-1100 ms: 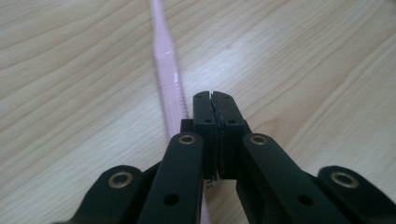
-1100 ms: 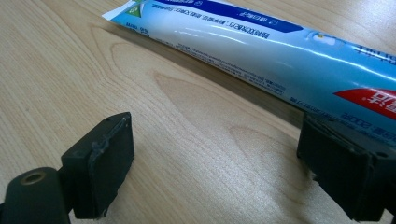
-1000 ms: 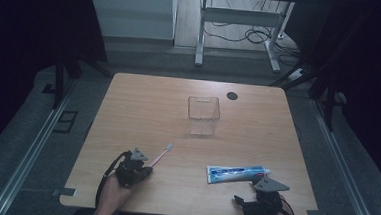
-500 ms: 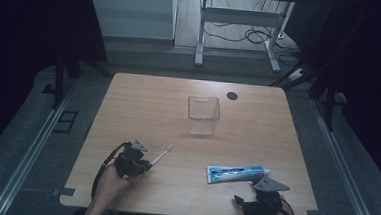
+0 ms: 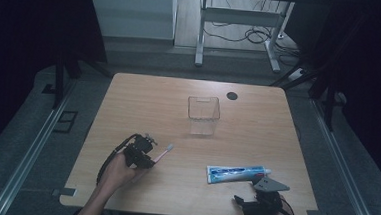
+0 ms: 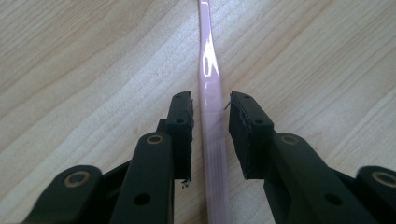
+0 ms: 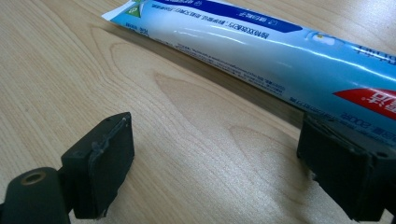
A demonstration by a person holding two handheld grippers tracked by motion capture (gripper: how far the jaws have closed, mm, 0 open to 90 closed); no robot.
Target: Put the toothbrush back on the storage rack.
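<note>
At the left, our left gripper sits near the front-left part of the pale wooden table, and this is where the change is. Its jaws have just been opening: a second ago they were clamped shut at the handle end of the slim pink plastic toothbrush, and now, in the left gripper view, both black pads stand a little off the handle, with bare wood showing on either side of it. The toothbrush lies flat on the table and runs straight out between the jaws, its white bristle end pointing toward the middle of the table. The hand has also shifted a little farther onto the table and up since the earlier frames, and the toothbrush with it. We read this as a release: the toothbrush is set down and no longer gripped, so it would need a fresh grasp before it can go anywhere.

Toward the middle, farther back, the clear square plastic cup stands upright and empty, well apart from the toothbrush. We judge it the likely place for the brush.

At the right, the blue-and-white toothpaste tube lies flat near the front edge. Our right gripper rests just in front of it, unmoved, its jaws wide apart and holding nothing; in the right gripper view the tube lies beyond the pads, close to the right one.
</note>
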